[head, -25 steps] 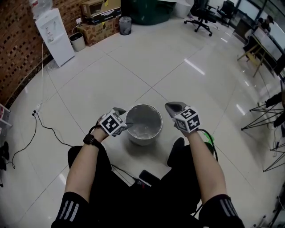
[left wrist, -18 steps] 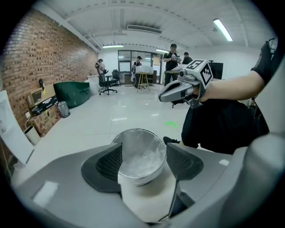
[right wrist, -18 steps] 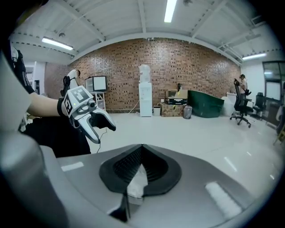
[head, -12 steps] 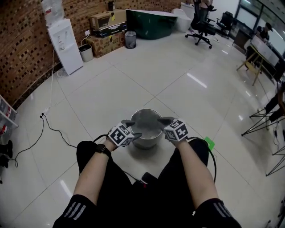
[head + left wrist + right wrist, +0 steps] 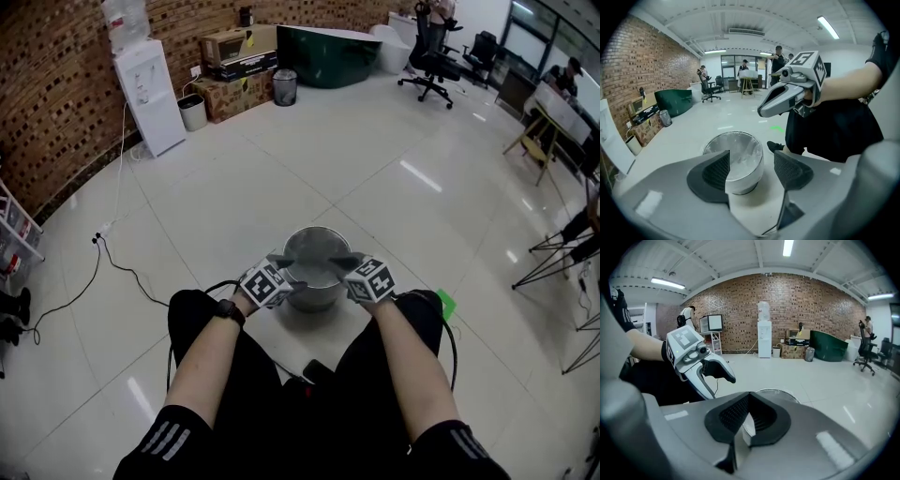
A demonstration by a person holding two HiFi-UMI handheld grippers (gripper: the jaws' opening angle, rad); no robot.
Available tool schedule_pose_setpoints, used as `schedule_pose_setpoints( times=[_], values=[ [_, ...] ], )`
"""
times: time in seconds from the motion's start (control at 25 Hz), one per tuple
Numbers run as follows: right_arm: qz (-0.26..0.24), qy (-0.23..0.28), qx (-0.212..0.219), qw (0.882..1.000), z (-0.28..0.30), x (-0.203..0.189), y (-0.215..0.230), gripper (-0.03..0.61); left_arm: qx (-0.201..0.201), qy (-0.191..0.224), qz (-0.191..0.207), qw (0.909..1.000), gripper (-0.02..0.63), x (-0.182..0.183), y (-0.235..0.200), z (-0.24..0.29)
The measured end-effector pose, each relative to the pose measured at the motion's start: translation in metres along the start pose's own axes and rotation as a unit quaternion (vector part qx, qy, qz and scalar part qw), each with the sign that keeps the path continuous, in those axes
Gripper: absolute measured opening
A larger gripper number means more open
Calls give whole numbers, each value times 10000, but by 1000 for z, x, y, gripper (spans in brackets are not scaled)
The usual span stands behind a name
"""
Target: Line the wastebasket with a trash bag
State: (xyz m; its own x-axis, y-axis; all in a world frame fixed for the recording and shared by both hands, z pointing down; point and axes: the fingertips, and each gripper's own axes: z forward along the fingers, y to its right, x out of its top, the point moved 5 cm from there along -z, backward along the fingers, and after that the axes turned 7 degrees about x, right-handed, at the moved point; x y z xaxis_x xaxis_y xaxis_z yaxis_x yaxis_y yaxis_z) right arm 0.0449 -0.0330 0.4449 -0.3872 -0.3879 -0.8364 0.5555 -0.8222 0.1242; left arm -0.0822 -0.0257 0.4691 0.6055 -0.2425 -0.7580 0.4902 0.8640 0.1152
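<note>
A round metal wastebasket (image 5: 314,246) stands on the tiled floor between the person's knees, with a clear trash bag (image 5: 737,149) inside and its film folded over the rim. My left gripper (image 5: 289,270) hovers at the near left of the rim, its jaws open with nothing between them; in the left gripper view (image 5: 751,164) the basket (image 5: 746,179) shows through the gap. My right gripper (image 5: 340,262) is at the near right of the rim, shut, with its pads meeting (image 5: 749,397) and nothing seen between them. The basket's rim (image 5: 780,392) peeks out behind it.
A dark phone (image 5: 314,372) lies on the floor by the person's legs, and a green mark (image 5: 443,302) at the right. A black cable (image 5: 122,267) runs at the left. A water dispenser (image 5: 148,94), small bins (image 5: 192,111), boxes (image 5: 230,56) and an office chair (image 5: 431,61) stand far off.
Both grippers have moved inward from the basket's two sides toward its near rim and now sit closer together. The head view has tilted, so the basket appears higher.
</note>
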Motion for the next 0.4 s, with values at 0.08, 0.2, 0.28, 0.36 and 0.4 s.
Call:
schedule_pose_setpoints(
  times=[0.08, 0.2, 0.28, 0.36, 0.4],
  values=[
    [19, 22, -14, 10000, -2, -3, -2, 6, -4, 90, -105, 9999, 287, 1, -4, -2],
    [37, 25, -48, 10000, -6, -6, -1, 6, 84, 196, -227, 9995, 279, 7, -13, -1],
    [24, -7, -83, 10000, -8, -7, 1, 6, 136, 264, -280, 9992, 278, 13, -19, 0],
    [-24, -24, -125, 9999, -8, -9, 6, 6, 133, 353, -306, 9988, 276, 18, -21, 2],
    [-44, -30, -148, 9999, -8, -10, 9, 6, 123, 399, -314, 9986, 275, 21, -22, 3]
  ],
)
